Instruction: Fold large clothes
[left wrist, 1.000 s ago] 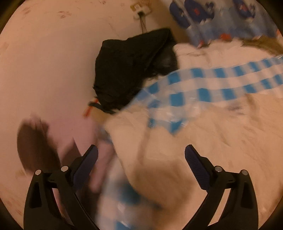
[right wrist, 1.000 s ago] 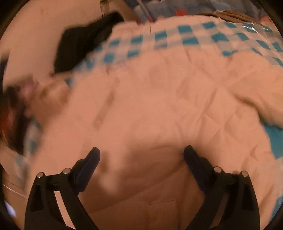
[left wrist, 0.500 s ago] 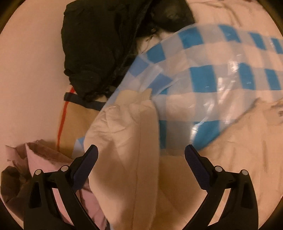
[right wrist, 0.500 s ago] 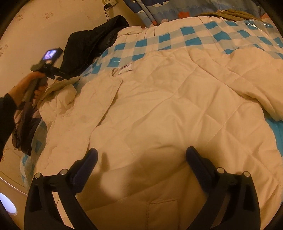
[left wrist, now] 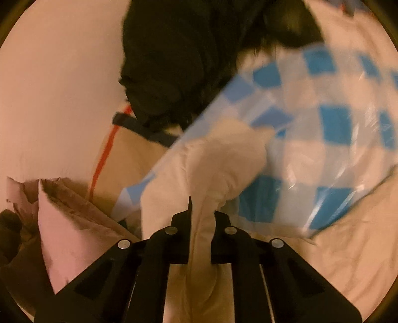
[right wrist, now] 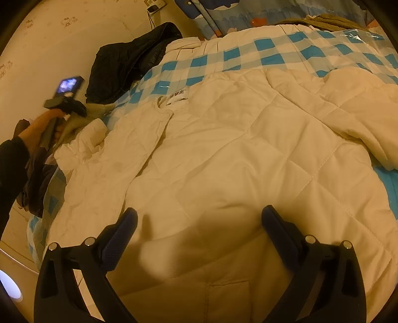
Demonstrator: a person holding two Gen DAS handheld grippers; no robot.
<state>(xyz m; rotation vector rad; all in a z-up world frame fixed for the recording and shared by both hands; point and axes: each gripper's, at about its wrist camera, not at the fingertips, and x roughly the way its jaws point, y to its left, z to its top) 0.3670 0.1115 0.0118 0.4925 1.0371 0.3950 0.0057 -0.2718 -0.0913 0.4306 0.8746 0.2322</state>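
A large cream quilted jacket (right wrist: 248,154) lies spread on a bed with a blue-and-white checked cover (right wrist: 231,57). My left gripper (left wrist: 201,213) is shut on the end of the jacket's left sleeve (left wrist: 219,169). It also shows in the right wrist view (right wrist: 67,104) at the far left, held by a hand at the sleeve end. My right gripper (right wrist: 199,228) is open and empty, low over the jacket's lower body. The jacket's right sleeve (right wrist: 348,99) lies folded toward the right.
A black jacket (right wrist: 129,64) is heaped at the bed's far left corner against the wall; it also shows in the left wrist view (left wrist: 189,54). Pink and dark clothes (left wrist: 62,223) are piled beside the bed's left edge. A patterned curtain (right wrist: 248,12) hangs behind the bed.
My left gripper has closed on the sleeve end, which it straddled open half a second ago. My right gripper stays open over the jacket and has barely moved.
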